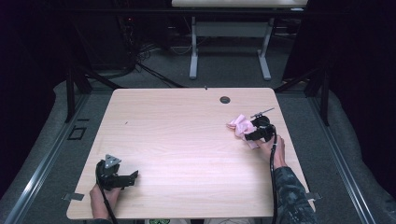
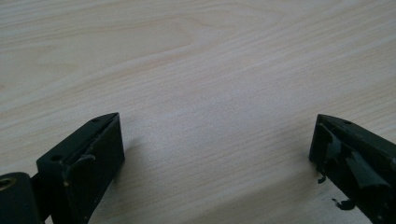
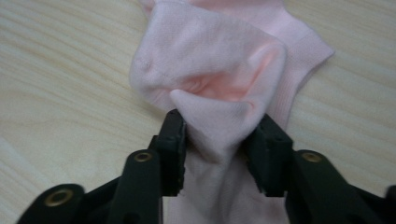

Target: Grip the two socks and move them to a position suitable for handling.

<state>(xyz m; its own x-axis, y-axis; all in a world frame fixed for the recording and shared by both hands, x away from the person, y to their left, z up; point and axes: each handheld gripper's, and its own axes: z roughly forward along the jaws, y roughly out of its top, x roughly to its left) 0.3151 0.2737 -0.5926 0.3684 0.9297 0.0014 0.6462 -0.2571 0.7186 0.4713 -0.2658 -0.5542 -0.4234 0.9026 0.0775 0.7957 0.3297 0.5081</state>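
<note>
Sock point(image 3: 210, 70), pink, soft and light, crumpled at the bench's point(image 1: 187, 140) right side, its raised fold pinched between the right gripper's point(image 3: 217, 140) jaws, likely the best hold; left gripper point(image 2: 217, 149) idle, jaws wide, empty.

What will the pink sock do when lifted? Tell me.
The sock is probably floppy: it already bunches into folds between the pads of the right hand-held gripper. It likely weighs little, being thin knit. It should not slip much, since the fabric is pinched, but the loose end will probably dangle.
</note>
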